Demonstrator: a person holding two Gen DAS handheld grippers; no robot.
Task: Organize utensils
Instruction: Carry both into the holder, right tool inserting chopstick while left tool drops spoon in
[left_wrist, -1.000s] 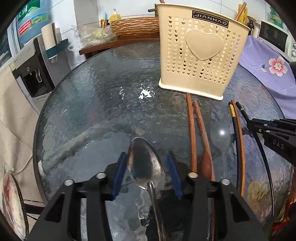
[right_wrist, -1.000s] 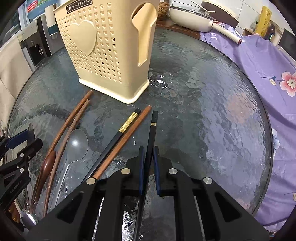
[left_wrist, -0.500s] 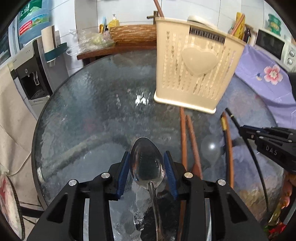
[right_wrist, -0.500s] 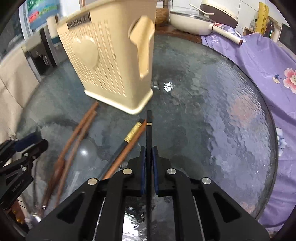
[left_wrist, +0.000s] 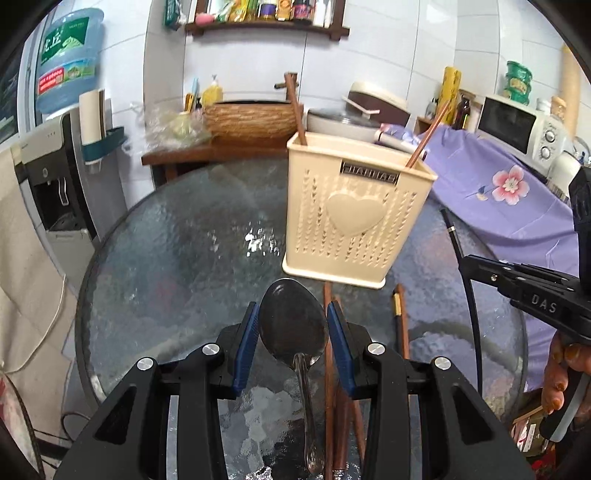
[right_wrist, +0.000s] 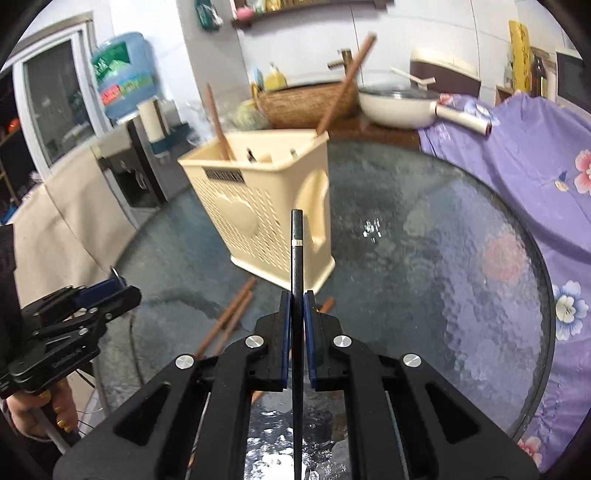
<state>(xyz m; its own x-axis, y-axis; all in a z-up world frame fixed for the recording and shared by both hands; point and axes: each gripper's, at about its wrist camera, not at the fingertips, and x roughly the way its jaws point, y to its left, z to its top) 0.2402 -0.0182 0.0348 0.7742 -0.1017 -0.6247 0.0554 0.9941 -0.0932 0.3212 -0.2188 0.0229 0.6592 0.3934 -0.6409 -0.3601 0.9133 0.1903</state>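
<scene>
Two utensils are off the glass table (left_wrist: 155, 266) at once. On the left, the left gripper (left_wrist: 291, 334) is clenched on a metal spoon (left_wrist: 293, 325), its blue pads pressing the bowl's edges and the handle running back toward the camera. Polished, rigid steel held by a curved bowl looks slippery to me; it could pivot between the pads, so a grip nearer the neck would likely be steadier. Further right, the cream basket (left_wrist: 354, 221) stands upright at the table's middle with two wooden sticks already in it. Wooden utensils (left_wrist: 328, 369) lie flat on the glass near its base. On the right, the right gripper (right_wrist: 294, 332) pinches a black chopstick (right_wrist: 296, 258), tip forward toward the basket. It seems light, stiff and thin, apt to swivel.

Basket dividers are hard to make out, and both handles run out of frame.
</scene>
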